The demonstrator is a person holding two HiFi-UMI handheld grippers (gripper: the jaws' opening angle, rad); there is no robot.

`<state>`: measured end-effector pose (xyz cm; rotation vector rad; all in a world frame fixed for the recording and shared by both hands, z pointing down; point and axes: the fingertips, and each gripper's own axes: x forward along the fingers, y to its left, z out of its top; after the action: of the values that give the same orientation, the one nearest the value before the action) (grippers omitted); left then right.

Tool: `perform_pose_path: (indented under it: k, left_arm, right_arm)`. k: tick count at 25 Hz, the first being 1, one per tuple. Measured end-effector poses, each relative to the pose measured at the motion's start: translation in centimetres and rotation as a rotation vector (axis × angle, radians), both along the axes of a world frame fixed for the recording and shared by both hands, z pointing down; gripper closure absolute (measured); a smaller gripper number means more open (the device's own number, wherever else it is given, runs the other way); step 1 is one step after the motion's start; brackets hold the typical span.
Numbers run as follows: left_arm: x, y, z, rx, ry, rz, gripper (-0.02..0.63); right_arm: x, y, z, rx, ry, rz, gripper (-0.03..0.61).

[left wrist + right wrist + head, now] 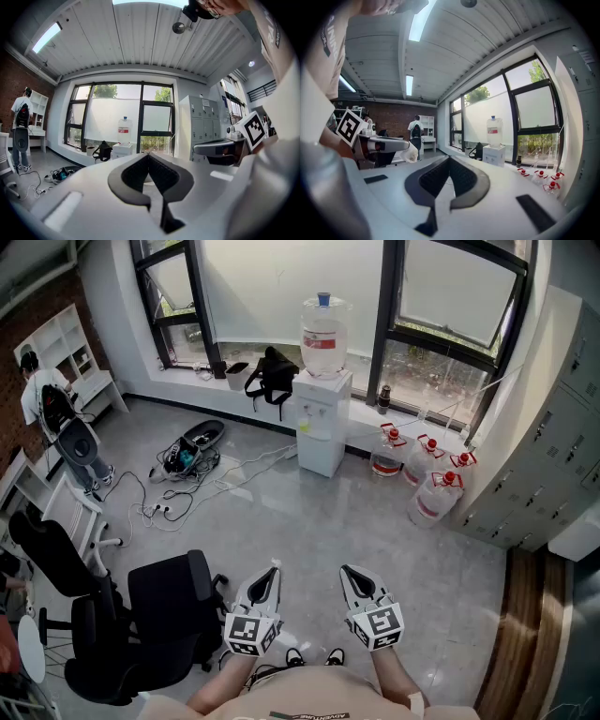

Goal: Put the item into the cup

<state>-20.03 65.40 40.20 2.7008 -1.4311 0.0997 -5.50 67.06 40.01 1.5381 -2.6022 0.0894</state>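
Left gripper, right gripper: white shells, black ribbed pads. Each pair of tongs is closed tip to tip, with nothing between. Both are held near, over the glossy grey floor. Gripper views only: white slatted ceiling. Head and right gripper views, not the left: red-capped clear water jugs, far right. Boxy white water dispenser, far, by the window. Cup and item: whereabouts cannot be told.

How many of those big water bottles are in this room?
5. One bottle sits atop the water dispenser. Four red-capped bottles stand grouped low down to its right. Others may be hidden out of view.
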Motion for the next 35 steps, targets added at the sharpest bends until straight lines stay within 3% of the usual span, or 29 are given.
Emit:
perform_pose_path:
  k: [20,25,35]
  left_arm:
    - [-1.2,-6.0,1.0,-0.003,0.023,0.076,0.604]
    - [-1.3,-7.9,2.5,-0.048,0.014,0.079,0.604]
    - [2.8,-17.5,1.9,-0.025,-0.017,0.022,0.604]
  right_arm:
    - [-0.9,-4.6,1.1,0.002,0.019,0.088,0.568]
    - [-1.4,-6.4,2.3,-0.03,0.019,0.075,0.568]
    - [3.0,-16.8,2.9,-0.007,-0.025,0.015,0.568]
